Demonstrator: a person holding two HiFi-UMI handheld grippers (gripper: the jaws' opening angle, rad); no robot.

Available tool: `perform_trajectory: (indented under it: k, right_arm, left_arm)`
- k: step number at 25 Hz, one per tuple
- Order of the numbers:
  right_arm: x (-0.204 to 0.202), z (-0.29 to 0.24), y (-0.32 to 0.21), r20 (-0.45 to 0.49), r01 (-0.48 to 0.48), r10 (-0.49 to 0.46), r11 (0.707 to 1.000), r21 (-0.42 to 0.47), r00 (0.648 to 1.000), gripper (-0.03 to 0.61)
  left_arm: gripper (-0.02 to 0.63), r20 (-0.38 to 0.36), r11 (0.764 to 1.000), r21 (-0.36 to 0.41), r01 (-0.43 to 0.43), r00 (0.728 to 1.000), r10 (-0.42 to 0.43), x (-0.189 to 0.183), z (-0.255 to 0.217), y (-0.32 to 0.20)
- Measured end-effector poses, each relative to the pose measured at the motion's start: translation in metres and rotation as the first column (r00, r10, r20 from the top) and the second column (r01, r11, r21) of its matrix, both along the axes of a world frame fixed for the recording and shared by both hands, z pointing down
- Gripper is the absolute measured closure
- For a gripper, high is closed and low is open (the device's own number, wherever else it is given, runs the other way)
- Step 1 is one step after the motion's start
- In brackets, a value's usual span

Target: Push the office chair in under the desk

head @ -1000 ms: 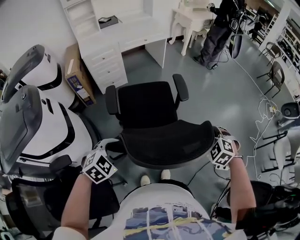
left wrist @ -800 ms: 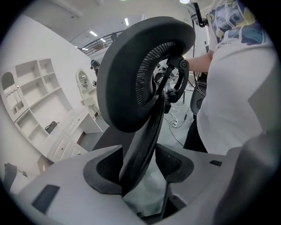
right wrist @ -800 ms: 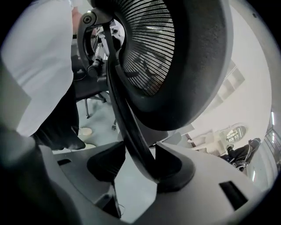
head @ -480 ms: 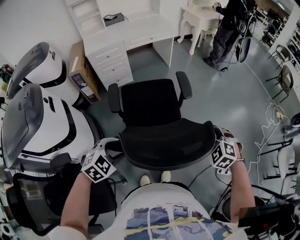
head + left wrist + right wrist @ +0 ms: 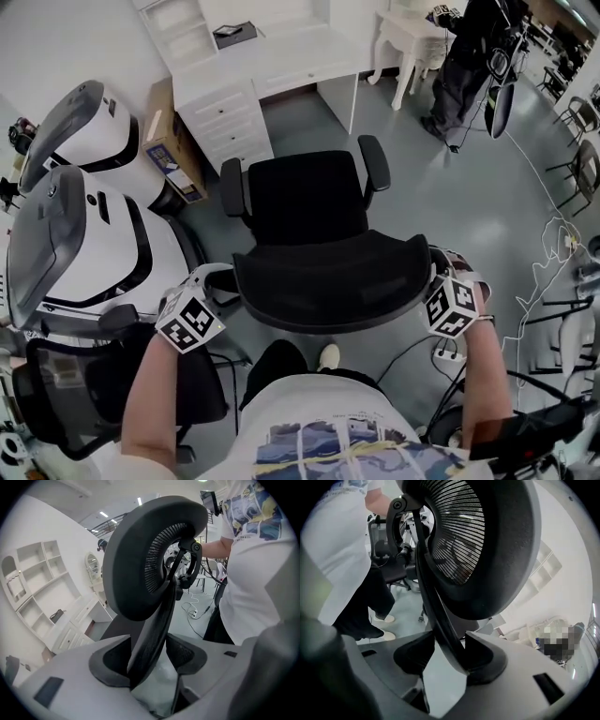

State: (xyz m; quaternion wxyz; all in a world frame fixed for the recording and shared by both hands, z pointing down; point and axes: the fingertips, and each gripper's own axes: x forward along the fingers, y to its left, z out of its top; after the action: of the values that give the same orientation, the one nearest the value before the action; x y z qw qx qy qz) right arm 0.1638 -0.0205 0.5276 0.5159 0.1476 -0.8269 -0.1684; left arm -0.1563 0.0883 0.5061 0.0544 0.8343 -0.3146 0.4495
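The black office chair (image 5: 319, 272) stands with its seat (image 5: 305, 197) facing the white desk (image 5: 281, 56), short of the opening under it. My left gripper (image 5: 217, 279) is at the backrest's left edge and my right gripper (image 5: 436, 265) at its right edge. In the left gripper view the backrest's frame (image 5: 157, 620) runs between the pads (image 5: 110, 663) of the left gripper (image 5: 150, 653), which is shut on it. In the right gripper view the frame (image 5: 440, 630) lies between the jaws of the right gripper (image 5: 445, 651). Those jaws have just been closing and press on it.
White-and-black machines (image 5: 84, 234) crowd the left side, with a cardboard box (image 5: 164, 141) beside the desk's drawers (image 5: 225, 122). Another dark chair (image 5: 84, 394) is at lower left. A person (image 5: 469, 56) stands at upper right. Cables and a power strip (image 5: 445, 354) lie on the floor.
The chair and both grippers have moved forward, and the chair now stands nearer the desk. One of my feet has stepped forward under me.
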Motion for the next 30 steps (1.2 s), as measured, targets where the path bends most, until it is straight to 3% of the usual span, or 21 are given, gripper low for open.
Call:
perform_trajectory:
  k: [5, 11, 22, 30]
  right_arm:
    - [0.001, 0.001, -0.018, -0.033, 0.003, -0.003, 1.000, 0.008, 0.999, 0.362]
    - [0.018, 0.005, -0.067, -0.069, -0.044, 0.043, 0.999, -0.011, 0.997, 0.356]
    - [0.042, 0.011, -0.153, -0.096, -0.103, 0.101, 0.994, -0.020, 0.990, 0.348]
    - [0.050, 0.010, -0.218, -0.092, -0.089, 0.087, 0.996, -0.021, 0.992, 0.344]
  left_arm:
    - [0.367, -0.011, 1.000, -0.019, -0.020, 1.000, 0.020, 0.000, 0.001, -0.021]
    - [0.400, -0.008, 0.997, 0.024, -0.076, 0.997, 0.076, 0.019, 0.000, -0.058]
    - [0.435, -0.003, 0.989, -0.014, -0.145, 0.989, 0.145, 0.040, 0.002, -0.137]
    - [0.439, -0.010, 0.990, -0.035, -0.136, 0.991, 0.136, 0.051, 0.002, -0.194]
